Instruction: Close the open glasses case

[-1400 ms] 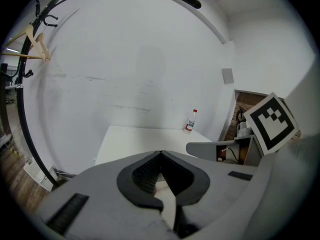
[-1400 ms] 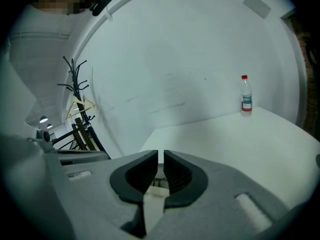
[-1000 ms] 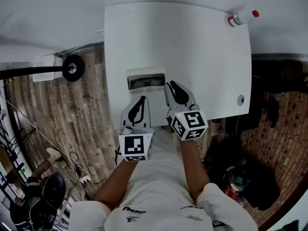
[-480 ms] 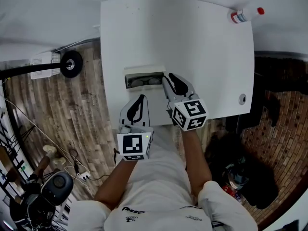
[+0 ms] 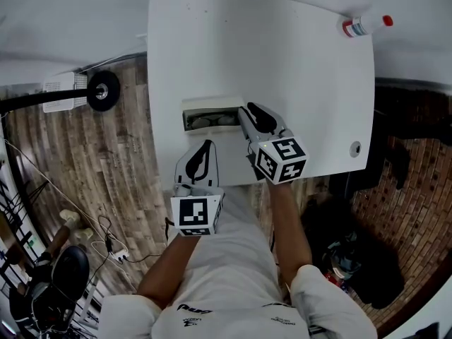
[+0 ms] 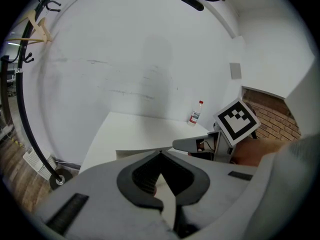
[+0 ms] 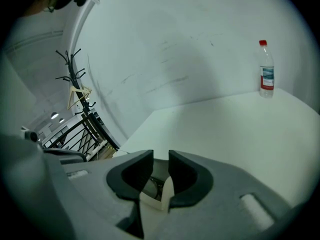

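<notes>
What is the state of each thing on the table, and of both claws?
glasses case: open, with glasses inside.
bottle: upright, red cap on.
left claw: shut, empty, apart from the case.
right claw: slightly open, at the case's right end.

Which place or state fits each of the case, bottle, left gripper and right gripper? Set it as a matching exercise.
1. case
2. bottle
3. left gripper
4. right gripper

A. at the far right corner of the table
B. jaws together, short of the case
C. open, glasses inside
D. at the case's right end

Pairs: 1-C, 2-A, 3-B, 4-D
</notes>
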Demonstrator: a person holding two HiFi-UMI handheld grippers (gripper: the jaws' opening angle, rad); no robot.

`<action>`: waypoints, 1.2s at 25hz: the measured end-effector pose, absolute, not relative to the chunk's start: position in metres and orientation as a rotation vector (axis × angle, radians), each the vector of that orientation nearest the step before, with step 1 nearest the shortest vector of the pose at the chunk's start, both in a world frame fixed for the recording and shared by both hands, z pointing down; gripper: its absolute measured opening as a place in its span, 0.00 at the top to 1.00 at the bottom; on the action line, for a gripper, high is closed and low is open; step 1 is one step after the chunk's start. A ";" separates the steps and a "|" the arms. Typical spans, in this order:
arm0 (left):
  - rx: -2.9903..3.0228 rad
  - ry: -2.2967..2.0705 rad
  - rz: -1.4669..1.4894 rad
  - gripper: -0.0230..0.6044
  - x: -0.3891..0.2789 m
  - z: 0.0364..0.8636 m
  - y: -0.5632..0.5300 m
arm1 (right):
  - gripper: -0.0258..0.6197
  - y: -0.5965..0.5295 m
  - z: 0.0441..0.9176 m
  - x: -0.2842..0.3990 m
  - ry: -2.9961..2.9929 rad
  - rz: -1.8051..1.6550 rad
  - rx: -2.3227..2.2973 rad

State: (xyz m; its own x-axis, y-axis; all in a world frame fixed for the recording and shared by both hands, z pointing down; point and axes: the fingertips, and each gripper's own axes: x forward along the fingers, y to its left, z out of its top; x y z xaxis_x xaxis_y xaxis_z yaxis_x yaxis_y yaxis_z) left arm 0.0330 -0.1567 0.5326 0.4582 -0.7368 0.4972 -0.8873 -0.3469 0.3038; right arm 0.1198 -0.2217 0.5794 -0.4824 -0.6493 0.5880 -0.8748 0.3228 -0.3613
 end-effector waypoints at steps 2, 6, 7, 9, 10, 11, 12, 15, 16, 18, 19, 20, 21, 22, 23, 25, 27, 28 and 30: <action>2.176 -1.348 0.366 0.97 0.034 0.533 -0.158 | 0.83 -0.223 0.581 0.120 -2.261 0.955 1.351; 2.174 -1.350 0.363 0.97 0.034 0.532 -0.160 | 0.83 -0.225 0.583 0.119 -2.266 0.977 1.319; 2.172 -1.350 0.363 0.97 0.034 0.532 -0.160 | 0.83 -0.226 0.583 0.119 -2.266 0.980 1.313; 2.169 -1.351 0.363 0.97 0.034 0.533 -0.161 | 0.83 -0.226 0.585 0.118 -2.264 0.988 1.298; 2.167 -1.353 0.363 0.97 0.034 0.534 -0.161 | 0.83 -0.226 0.586 0.117 -2.263 0.992 1.291; 2.167 -1.357 0.363 0.97 0.033 0.534 -0.162 | 0.83 -0.226 0.587 0.117 -2.261 0.997 1.286; 2.168 -1.364 0.361 0.97 0.033 0.533 -0.162 | 0.83 -0.226 0.588 0.117 -2.258 1.001 1.282; 2.165 -1.376 0.362 0.97 0.030 0.534 -0.164 | 0.85 -0.226 0.590 0.116 -2.251 1.006 1.276; 2.160 -1.377 0.366 0.97 0.028 0.534 -0.164 | 0.85 -0.226 0.590 0.116 -2.249 1.004 1.275; 2.152 -1.378 0.374 0.97 0.026 0.535 -0.164 | 0.85 -0.227 0.591 0.116 -2.245 1.002 1.273; 2.155 -1.378 0.370 0.97 0.026 0.535 -0.165 | 0.85 -0.227 0.591 0.115 -2.243 1.002 1.271; 2.158 -1.379 0.364 0.97 0.026 0.536 -0.165 | 0.86 -0.227 0.592 0.115 -2.242 1.002 1.268; 2.160 -1.380 0.361 0.97 0.025 0.536 -0.165 | 0.86 -0.227 0.593 0.115 -2.241 1.003 1.267; 2.160 -1.382 0.361 0.97 0.025 0.535 -0.166 | 0.86 -0.226 0.593 0.115 -2.239 1.002 1.266; 2.160 -1.383 0.362 0.97 0.025 0.535 -0.166 | 0.86 -0.226 0.593 0.115 -2.237 1.001 1.265; 2.161 -1.378 0.364 0.97 0.026 0.535 -0.165 | 0.86 -0.227 0.593 0.115 -2.235 0.996 1.265; 2.162 -1.376 0.366 0.97 0.026 0.534 -0.165 | 0.86 -0.226 0.593 0.115 -2.233 0.991 1.264; 2.163 -1.373 0.366 0.97 0.026 0.534 -0.165 | 0.86 -0.226 0.593 0.115 -2.232 0.988 1.263; 2.167 -1.370 0.364 0.97 0.026 0.534 -0.163 | 0.86 -0.225 0.592 0.115 -2.230 0.985 1.263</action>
